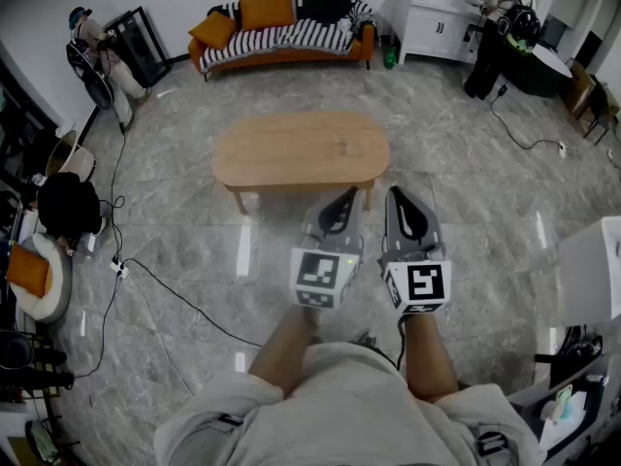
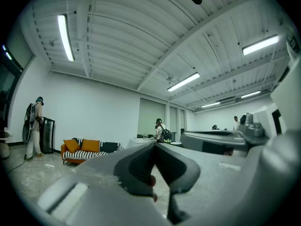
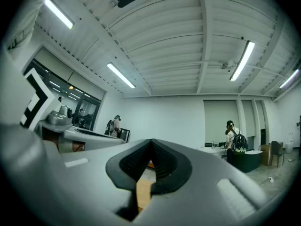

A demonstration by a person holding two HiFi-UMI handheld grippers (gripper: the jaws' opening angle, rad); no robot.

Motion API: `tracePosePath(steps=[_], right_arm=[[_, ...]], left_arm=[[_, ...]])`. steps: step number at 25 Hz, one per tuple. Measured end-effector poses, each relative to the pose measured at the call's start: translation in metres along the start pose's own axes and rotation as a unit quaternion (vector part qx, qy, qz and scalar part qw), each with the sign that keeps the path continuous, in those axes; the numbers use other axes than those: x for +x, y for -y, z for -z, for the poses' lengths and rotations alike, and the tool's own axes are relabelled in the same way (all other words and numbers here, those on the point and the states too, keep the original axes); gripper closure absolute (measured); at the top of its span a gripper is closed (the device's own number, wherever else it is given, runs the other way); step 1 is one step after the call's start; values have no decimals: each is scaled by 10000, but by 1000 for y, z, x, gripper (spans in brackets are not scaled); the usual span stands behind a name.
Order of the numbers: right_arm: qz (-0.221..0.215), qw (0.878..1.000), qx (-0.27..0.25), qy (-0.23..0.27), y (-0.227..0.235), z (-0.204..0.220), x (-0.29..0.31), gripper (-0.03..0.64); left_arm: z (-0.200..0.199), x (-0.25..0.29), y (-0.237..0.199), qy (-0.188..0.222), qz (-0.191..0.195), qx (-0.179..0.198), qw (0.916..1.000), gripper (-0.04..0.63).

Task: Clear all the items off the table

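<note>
— So, where do the two grippers sit?
— Low in front of the person, side by side, pointing forward. The left gripper (image 1: 346,194) and right gripper (image 1: 395,194) are just beside each other. In the head view their tips lie at the near edge of the worktop (image 1: 291,149). Whether they touch it cannot be told.
— Fingers?
— Left: the fingers (image 2: 136,166) are clenched tip to tip, with nothing grasped. Right: same, the fingers (image 3: 169,166) are clenched and not grasping anything. A wood-coloured strip (image 3: 143,192) shows through the slot below the right tips.
— Marker cubes?
— Both face up toward the head camera, the left cube (image 1: 318,275) and the right cube (image 1: 419,284). The person's forearms (image 1: 286,343) run back from them.
— Worktop itself?
— Oval, light wood, on legs. It stands on the grey stone-look floor (image 1: 485,192) straight ahead of the person, between the person and the sofa (image 1: 281,37).
— Room?
— The sofa is orange with a striped cover and sits against the far wall. Orange cushions (image 1: 267,11) are on it. A white cabinet (image 1: 437,22) stands to its right. One person (image 1: 97,47) is at far left, another person (image 1: 505,17) at far right near the cabinet. Cables (image 1: 165,289) trail across the floor on the left.
— Cross-check?
— The left gripper view shows the right gripper alongside at its right edge. The right gripper view shows the left one at its left edge.
</note>
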State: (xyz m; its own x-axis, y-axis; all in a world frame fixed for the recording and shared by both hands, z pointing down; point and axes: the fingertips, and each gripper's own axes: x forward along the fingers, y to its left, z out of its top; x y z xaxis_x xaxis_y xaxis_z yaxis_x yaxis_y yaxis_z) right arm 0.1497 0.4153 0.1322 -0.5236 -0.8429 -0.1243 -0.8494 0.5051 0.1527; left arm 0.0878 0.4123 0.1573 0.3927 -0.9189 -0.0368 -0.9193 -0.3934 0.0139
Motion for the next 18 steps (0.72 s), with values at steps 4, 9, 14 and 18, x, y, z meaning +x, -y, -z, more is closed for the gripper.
tracePosePath(steps=[4, 9, 14, 18], right_arm=[[-28, 10000, 51, -17, -13, 4, 7, 611], [-65, 9999, 134, -33, -32, 6, 19, 611], [-39, 9997, 240, -41, -49, 10, 35, 611], [-45, 9995, 296, -122, -68, 18, 52, 611]], left_arm=[[2, -6, -12, -14, -6, 11, 10000, 574], [3, -14, -31, -34, -26, -20, 10000, 574], [6, -23, -56, -74, -73, -42, 9999, 574], [12, -29, -81, -122, -58, -70, 9999, 574]])
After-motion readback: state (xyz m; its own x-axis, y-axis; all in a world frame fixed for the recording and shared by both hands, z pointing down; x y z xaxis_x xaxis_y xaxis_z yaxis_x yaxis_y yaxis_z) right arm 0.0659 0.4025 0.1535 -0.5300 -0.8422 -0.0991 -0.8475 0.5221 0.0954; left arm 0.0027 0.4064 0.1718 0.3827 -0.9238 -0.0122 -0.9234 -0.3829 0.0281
